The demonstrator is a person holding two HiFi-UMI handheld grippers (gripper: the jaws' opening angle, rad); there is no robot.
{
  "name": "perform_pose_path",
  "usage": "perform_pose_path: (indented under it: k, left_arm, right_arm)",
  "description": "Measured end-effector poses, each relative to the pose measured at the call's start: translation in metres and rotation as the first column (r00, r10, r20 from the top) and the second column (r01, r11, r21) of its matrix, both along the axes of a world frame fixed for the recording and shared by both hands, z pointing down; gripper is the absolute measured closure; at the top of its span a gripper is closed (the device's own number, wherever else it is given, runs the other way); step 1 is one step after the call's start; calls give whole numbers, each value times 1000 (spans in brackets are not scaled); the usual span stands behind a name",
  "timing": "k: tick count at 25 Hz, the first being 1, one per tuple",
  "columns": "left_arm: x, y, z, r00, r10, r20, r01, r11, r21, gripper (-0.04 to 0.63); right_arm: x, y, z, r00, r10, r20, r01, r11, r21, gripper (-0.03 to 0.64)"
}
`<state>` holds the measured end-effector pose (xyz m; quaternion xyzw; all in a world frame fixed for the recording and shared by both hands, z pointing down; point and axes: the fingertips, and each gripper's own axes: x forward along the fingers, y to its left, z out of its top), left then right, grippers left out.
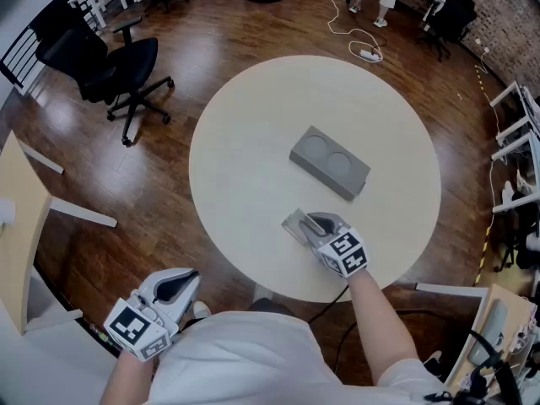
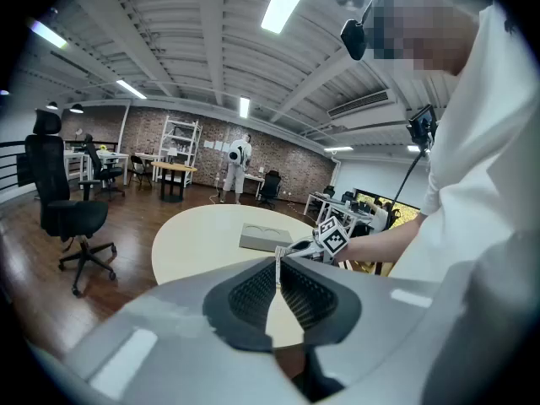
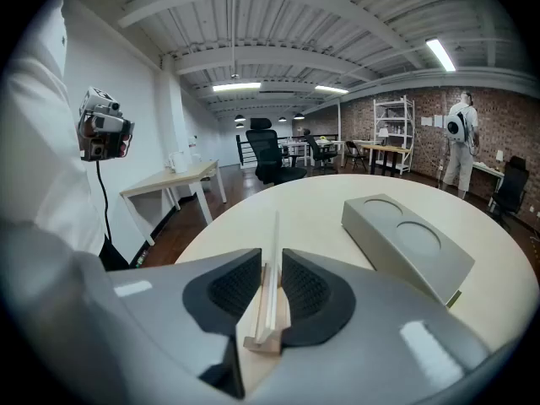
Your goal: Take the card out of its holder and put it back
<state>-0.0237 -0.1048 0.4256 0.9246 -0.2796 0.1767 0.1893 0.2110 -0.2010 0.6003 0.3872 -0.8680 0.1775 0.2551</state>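
Fingers (image 3: 232, 292) of right gripper (image 3: 272, 256) clamp wooden holder (image 3: 257, 327) | card (image 3: 275, 230) thin, pale, upright in slot | left gripper (image 2: 277, 267) closed, empty

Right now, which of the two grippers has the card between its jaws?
The right gripper: its jaws grip the upright card in its wooden holder; the left gripper is empty, off the table.

Your card (image 3: 273, 260) is a thin, pale, see-through sheet. It stands upright on its edge, seated in the slot of the holder (image 3: 261, 341) and not yet drawn out. The holder is a small block of light wood, lying flat with its slot upward. Both sit on your side of the grey two-hollow block (image 3: 405, 241) — near it, not touching.
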Motion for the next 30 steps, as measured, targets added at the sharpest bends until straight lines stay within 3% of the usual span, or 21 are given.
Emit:
perform_pose_path:
  k: [2, 5, 22, 30]
  left_arm:
    - [1, 1, 0, 1000, -8, 0, 8, 1000, 1, 575]
    - [2, 4, -1, 1000, -15, -2, 15, 1000, 4, 575]
    - [-33, 25, -4, 999, -30, -31, 30, 999, 11, 575]
    - [-67, 37, -9, 997, -9, -77, 12, 999, 36, 574]
  right_arm:
    - [2, 0, 1, 1000, -4, 1, 4, 1000, -5, 579]
    - [2, 2, 1, 1000, -14, 6, 14, 1000, -14, 586]
    - [7, 1, -47, 997, -1, -71, 3, 999, 36, 595]
    - [-25, 14, -98, 993, 15, -113, -1, 993, 117, 595]
